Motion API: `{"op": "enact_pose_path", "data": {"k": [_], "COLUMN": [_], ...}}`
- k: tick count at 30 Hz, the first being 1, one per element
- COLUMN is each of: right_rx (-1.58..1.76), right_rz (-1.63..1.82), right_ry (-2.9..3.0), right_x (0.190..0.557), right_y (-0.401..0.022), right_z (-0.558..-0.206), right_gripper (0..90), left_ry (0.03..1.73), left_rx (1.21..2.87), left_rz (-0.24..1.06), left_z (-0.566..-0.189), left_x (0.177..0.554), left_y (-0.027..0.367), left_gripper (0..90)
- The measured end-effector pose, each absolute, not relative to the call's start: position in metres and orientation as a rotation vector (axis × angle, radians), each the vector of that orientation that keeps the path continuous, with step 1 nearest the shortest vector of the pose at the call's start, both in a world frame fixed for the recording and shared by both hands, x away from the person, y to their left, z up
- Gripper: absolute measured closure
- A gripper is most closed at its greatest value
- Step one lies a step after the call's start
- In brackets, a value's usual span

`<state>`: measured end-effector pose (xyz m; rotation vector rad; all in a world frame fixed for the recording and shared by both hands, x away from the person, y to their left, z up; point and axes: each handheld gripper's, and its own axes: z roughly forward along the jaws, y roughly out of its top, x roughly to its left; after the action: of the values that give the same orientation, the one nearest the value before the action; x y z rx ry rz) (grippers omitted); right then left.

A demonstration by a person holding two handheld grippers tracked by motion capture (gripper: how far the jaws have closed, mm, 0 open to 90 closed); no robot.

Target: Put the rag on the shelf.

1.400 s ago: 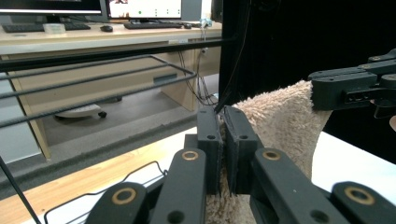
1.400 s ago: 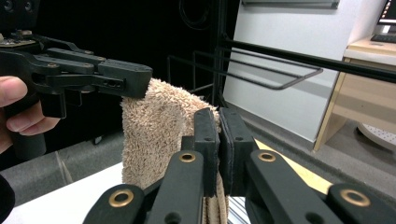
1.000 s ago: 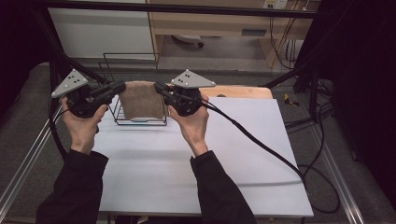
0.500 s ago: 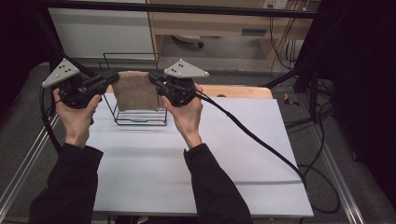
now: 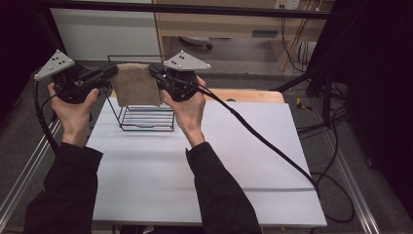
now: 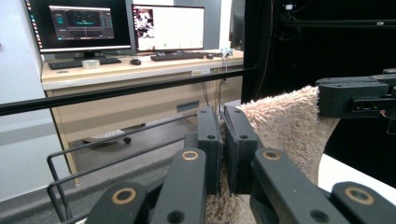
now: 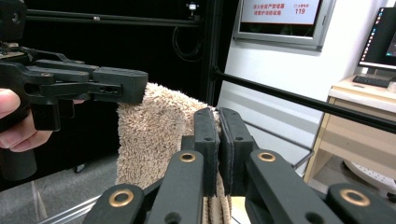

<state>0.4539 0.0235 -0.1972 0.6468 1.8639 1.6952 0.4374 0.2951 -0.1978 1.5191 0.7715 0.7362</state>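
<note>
Both grippers hold one beige towel by its top corners, stretched between them and hanging as a flat panel over the black wire rack [image 5: 146, 114] that stands at the far left of the white table [image 5: 234, 165].

Towel [image 5: 140, 84]: above the rack and just in front of its back rail, lower edge level with the rack's upper wires; contact with the rack cannot be told from the high view.

Left gripper [image 5: 110, 73]: jaws pinched narrow on the towel's left corner, pile squeezed between the pads in the left gripper view [image 6: 223, 154]. Right gripper [image 5: 153, 69]: jaws pressed nearly together on the right corner, a thin fold of towel [image 7: 154, 140] between them.

Risks, as judged:
- Each grip takes only a small bite of corner. Pulling the hands further apart could drag a corner out, and the towel would swing down on one side of the rack.
- The lower edge could snag on the rack's upright wires when lowered, bunching the cloth or tipping the light rack.
- Uneven hand height would drape it skewed over the rail.

Pose: both forearms reach in from the near edge, hands raised above the rack, grippers about level, jaws pointing inward at each other, palms facing in, cables trailing back.
</note>
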Motion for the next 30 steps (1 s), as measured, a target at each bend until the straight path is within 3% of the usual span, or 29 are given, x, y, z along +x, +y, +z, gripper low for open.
{"op": "enact_pose_path", "data": {"k": [30], "right_rx": [0.601], "right_rz": [1.684], "right_ry": [1.815], "right_x": [0.482], "right_y": [0.050], "right_z": [-0.163], "right_gripper": [86.7], "left_ry": [0.789], "left_rx": [1.475], "left_rz": [0.783], "left_z": [-0.165], "left_x": [0.464], "left_y": [0.315], "left_gripper": [85.6]}}
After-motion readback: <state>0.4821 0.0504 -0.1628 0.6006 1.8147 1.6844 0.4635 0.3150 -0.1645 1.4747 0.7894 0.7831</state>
